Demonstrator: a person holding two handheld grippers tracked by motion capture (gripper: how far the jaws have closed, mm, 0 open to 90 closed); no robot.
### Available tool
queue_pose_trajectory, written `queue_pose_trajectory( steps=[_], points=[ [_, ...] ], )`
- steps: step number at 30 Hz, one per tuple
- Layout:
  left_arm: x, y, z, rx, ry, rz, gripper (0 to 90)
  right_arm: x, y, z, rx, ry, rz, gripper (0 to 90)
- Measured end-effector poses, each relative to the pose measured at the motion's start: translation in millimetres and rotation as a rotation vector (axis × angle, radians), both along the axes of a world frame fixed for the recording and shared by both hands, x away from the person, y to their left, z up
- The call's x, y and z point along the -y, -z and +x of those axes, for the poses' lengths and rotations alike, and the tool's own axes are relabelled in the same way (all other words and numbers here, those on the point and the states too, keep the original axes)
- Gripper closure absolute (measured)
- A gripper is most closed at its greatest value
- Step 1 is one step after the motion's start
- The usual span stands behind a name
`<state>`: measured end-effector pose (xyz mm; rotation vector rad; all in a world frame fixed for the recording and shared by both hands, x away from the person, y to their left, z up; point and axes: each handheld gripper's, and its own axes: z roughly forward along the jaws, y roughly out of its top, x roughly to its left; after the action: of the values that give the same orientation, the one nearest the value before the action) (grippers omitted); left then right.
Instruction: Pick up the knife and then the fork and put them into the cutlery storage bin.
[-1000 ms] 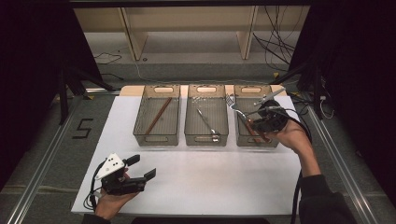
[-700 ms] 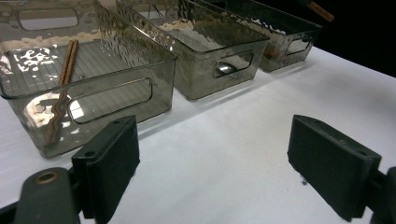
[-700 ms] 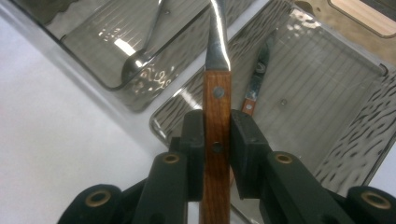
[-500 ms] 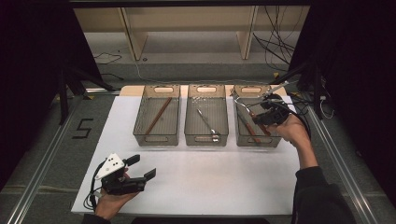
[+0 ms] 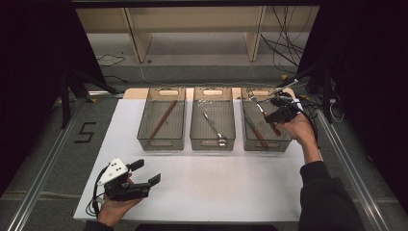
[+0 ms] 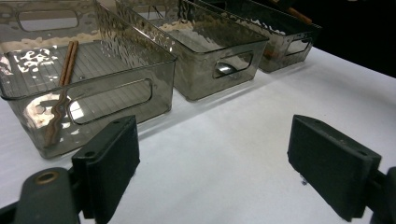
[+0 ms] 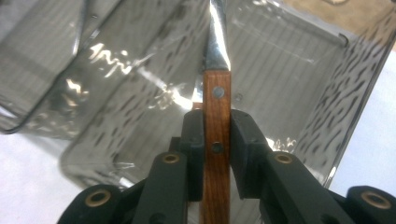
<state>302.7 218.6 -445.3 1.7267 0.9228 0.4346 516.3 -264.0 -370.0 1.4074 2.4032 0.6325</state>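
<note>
my right gripper (image 7: 217, 135) clamps a wood-handled knife (image 7: 216, 121) over the right bin (image 5: 285, 139), blade pointing far. my left gripper (image 6: 224, 163) rests wide and empty on the near-left worktop (image 5: 226, 178). risk: a tilted release could catch the blade on the bin wall, or strike the knife already inside (image 5: 255, 130).

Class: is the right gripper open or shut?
Shut: the right gripper clamps both pads on the wooden-handled utensil.
</note>
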Motion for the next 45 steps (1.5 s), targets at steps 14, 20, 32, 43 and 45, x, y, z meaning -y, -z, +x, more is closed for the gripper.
queue_pose_trajectory(
  steps=[14, 20, 32, 43, 45],
  points=[
    [-0.2, -0.1, -0.1, 0.001, 0.001, -0.002, 16.4, 3.4, 18.1, 14.9, -0.046, 0.057, -0.032, 76.9],
    [-0.2, -0.2, -0.2, 0.001, 0.001, -0.001, 16.4, 2.1, 25.1, 14.9, -0.053, 0.063, -0.032, 76.9],
    [0.3, 0.0, 0.0, 0.000, 0.001, -0.001, 16.4, 1.1, 30.4, 14.2, -0.046, 0.078, -0.026, 76.8],
    [0.1, 0.1, 0.1, -0.001, 0.001, 0.000, 16.3, 1.7, 43.4, 16.7, -0.079, 0.081, -0.051, 75.3],
    [-0.2, 0.0, 0.2, -0.002, 0.002, 0.002, 16.3, 1.9, 44.4, 16.6, -0.092, 0.089, -0.033, 67.1]
  ],
)
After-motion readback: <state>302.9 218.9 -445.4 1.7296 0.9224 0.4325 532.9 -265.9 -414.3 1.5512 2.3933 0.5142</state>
